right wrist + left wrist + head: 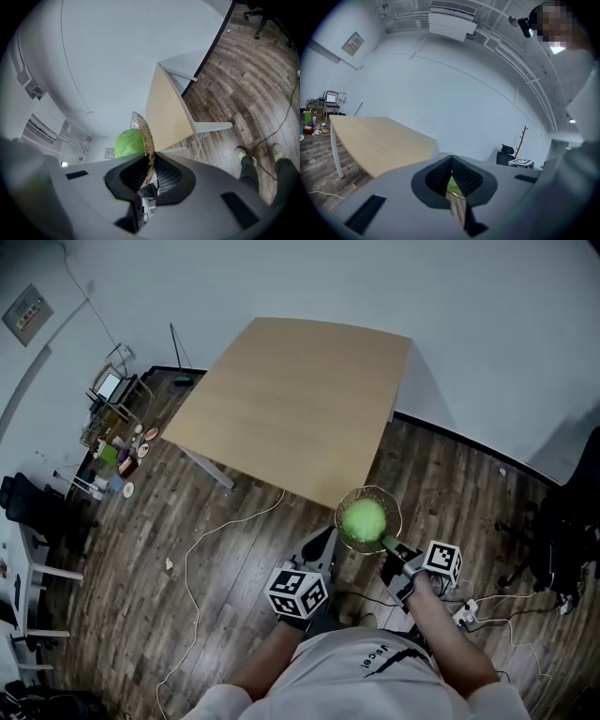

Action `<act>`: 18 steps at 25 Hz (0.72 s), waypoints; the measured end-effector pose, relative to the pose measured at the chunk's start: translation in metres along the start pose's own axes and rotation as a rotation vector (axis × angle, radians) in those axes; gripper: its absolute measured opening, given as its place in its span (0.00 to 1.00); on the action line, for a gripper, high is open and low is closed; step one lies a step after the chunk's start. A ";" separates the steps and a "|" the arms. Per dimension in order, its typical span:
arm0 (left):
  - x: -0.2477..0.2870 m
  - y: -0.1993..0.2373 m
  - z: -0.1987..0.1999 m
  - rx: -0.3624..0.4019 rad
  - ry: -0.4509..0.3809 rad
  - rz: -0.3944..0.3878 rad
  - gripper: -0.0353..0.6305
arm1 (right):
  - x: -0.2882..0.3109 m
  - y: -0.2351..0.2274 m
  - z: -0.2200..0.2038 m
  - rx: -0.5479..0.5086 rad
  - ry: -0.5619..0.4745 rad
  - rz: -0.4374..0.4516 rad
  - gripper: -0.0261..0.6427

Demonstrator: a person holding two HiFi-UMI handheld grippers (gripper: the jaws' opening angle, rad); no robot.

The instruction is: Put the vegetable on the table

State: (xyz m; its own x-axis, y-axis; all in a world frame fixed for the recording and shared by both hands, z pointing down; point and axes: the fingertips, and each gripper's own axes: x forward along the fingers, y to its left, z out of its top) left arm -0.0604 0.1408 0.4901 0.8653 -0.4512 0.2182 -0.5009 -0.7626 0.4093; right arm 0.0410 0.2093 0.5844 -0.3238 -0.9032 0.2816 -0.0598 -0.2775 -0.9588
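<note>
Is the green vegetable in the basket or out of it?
In: the round green vegetable sits inside the golden wire basket, whose rim the right gripper holds.

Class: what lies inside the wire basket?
One round green vegetable sits inside the wire basket. Its bulk covers the basket's bottom, so anything beneath cannot be seen.

I see a light wooden counter [300,404] on white legs, standing on a dark plank floor [234,615]. A white cable [192,545] trails over the floor from under the counter's near edge. Small clutter [117,460] lies off its left corner.
</note>
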 end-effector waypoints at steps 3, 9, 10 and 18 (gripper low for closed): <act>0.008 0.036 0.017 0.021 0.013 -0.011 0.07 | 0.035 0.010 0.005 0.009 -0.024 0.011 0.11; 0.025 0.104 0.053 0.042 0.029 -0.049 0.07 | 0.098 0.027 0.011 0.023 -0.066 0.001 0.11; 0.029 0.112 0.056 0.047 0.032 -0.060 0.07 | 0.106 0.027 0.013 0.028 -0.074 -0.001 0.10; 0.048 0.166 0.079 0.030 0.039 -0.093 0.07 | 0.163 0.031 0.034 0.037 -0.123 -0.025 0.11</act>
State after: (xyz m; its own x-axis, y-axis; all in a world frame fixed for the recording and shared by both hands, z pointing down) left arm -0.1033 -0.0437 0.4988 0.9078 -0.3601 0.2151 -0.4183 -0.8142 0.4026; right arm 0.0186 0.0418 0.6018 -0.2040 -0.9285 0.3103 -0.0313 -0.3106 -0.9500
